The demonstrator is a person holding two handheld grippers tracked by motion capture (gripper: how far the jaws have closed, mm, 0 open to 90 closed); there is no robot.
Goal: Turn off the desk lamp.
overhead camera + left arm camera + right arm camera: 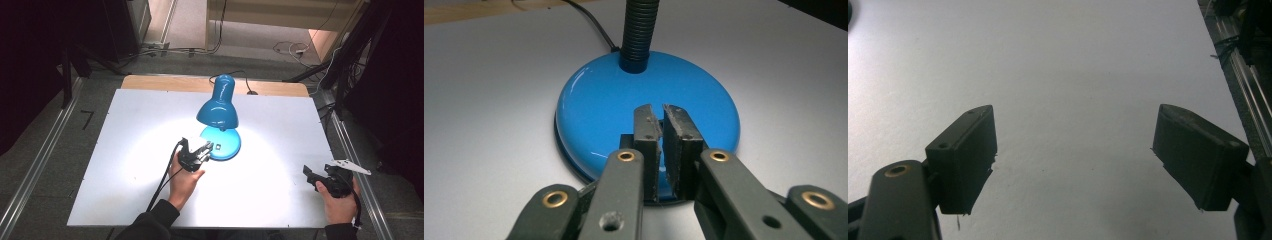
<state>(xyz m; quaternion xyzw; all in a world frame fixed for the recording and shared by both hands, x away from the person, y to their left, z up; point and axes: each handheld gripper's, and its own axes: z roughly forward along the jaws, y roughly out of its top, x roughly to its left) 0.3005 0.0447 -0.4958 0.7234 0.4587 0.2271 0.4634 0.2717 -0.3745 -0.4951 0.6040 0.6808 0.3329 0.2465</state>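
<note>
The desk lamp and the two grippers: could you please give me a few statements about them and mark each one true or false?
1. The lamp is lit and throws a bright patch on the table. True.
2. The left gripper is wide open. False: its jaws are nearly together, with just a thin gap, over the lamp's blue base.
3. The right gripper holds the lamp's cord. False: its jaws are spread apart over bare table, with nothing between them.
4. The lamp's neck is a black ribbed tube rising from the base. True.
5. The right gripper is near the table's right edge, away from the lamp. True.
</note>
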